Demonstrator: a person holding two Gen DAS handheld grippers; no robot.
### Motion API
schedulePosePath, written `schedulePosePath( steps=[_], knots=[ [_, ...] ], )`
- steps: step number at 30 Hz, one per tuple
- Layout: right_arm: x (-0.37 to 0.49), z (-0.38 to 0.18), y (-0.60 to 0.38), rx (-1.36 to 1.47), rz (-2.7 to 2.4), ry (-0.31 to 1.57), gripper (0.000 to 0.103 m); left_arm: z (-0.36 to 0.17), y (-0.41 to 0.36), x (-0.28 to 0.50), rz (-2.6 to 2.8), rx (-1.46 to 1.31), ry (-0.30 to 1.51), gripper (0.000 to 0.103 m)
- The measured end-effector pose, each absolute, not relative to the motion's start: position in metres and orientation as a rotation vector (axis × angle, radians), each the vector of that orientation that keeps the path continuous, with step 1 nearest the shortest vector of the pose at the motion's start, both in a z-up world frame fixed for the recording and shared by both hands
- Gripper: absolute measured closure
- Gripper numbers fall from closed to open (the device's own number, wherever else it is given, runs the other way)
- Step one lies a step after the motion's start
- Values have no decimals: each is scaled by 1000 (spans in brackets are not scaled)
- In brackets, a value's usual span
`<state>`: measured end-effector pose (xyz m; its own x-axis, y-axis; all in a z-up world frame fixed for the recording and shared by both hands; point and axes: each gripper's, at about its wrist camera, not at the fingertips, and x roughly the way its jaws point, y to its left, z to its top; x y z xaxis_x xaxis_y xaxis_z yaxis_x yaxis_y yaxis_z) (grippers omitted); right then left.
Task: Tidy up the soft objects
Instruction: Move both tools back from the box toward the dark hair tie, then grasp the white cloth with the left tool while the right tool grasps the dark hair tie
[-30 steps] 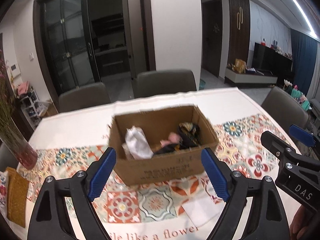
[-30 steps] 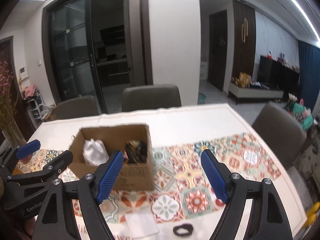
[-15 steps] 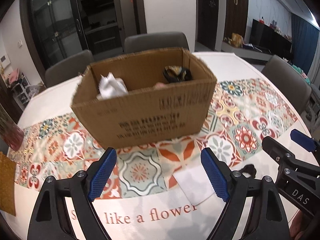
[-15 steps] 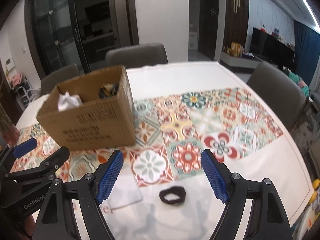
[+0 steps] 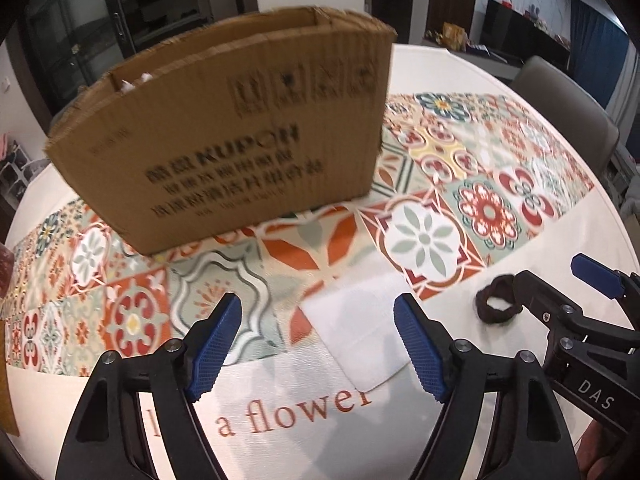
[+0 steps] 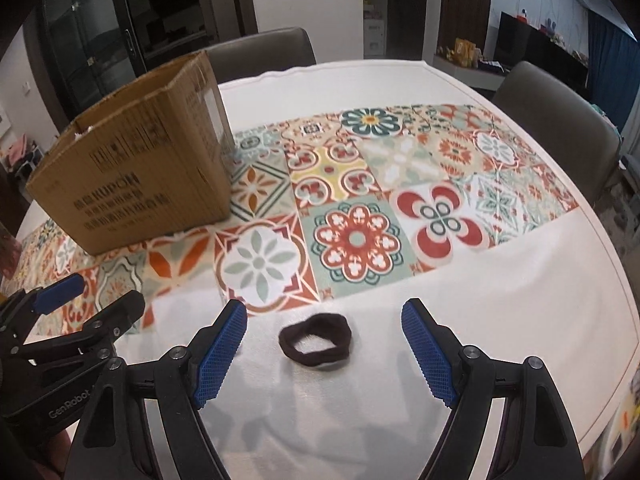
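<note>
Tablecloth with bright floral tiles (image 6: 360,184) carries a brown cardboard box (image 5: 224,136). Left gripper (image 5: 318,348) gapes wide over a flat white cloth (image 5: 360,332); right gripper (image 6: 324,354), equally wide, brackets a dark brown hair band (image 6: 316,342).

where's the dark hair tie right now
In the right wrist view the dark hair tie lies flat on the white tablecloth, centred between the open right gripper fingers, untouched.

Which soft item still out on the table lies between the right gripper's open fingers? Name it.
The dark brown hair tie: it lies centred before the right gripper. The white folded cloth lies before the left gripper instead.
</note>
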<state>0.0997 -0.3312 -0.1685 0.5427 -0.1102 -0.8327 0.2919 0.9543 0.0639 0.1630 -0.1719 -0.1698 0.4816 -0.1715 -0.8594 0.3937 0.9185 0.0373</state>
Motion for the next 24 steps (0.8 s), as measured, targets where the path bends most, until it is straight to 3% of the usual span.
schedulePosePath(
  steps=[8,12,24],
  knots=[
    [98,-191,-341,215,-247,1009,22,-193,-188,167,-368,265,1054,25],
    [99,-200,-346,227,-246,1021,22,-201,-194,169,-385,266,1071,34],
    [100,-212,-363,256,-257,1036,22,-216,-212,174,-418,289,1094,33]
  ],
)
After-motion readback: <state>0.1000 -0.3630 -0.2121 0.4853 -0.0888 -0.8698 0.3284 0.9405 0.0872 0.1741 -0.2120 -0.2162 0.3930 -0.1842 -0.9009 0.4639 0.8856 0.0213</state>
